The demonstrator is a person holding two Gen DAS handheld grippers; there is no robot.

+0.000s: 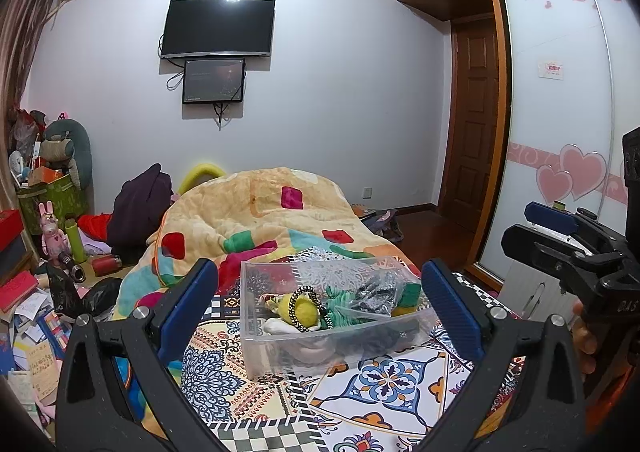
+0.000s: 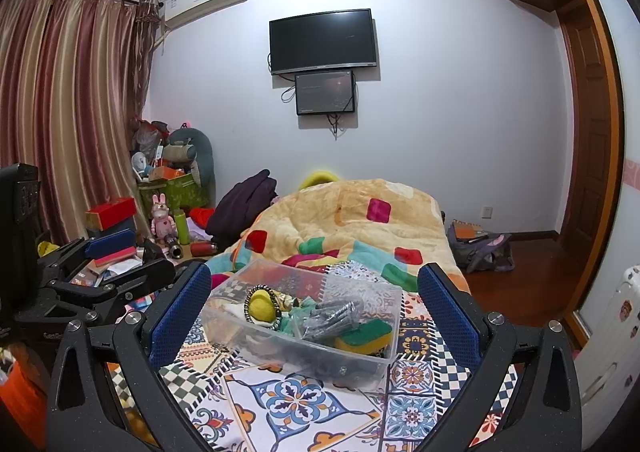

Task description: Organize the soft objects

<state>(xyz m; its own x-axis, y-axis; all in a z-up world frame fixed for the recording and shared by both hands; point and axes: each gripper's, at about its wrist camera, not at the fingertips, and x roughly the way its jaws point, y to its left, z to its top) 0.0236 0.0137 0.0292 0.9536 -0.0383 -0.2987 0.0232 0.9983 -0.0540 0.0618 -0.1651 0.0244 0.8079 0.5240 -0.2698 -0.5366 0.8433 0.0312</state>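
Clear bin (image 1: 336, 332) dead ahead of both grippers, both wide & empty

Bin sits on patterned bed cover (image 2: 304, 400), long axis running left-right across both views; left gripper (image 1: 320, 296) and right gripper (image 2: 314, 300) each frame it betw fingers, neither touching, can't tell which is nearer. Inside: yellow ball (image 2: 262, 306) w/ braided band on left, grey bagged item (image 2: 332, 318) mid, green-yellow sponge (image 2: 366, 334) on right, teal cloth underneath. Nothing soft visible outside bin nearby; looks mostly sorted

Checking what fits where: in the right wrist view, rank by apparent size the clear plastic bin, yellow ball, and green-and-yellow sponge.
1. Clear plastic bin
2. Green-and-yellow sponge
3. Yellow ball
The last two look close; the sponge is partly hidden.
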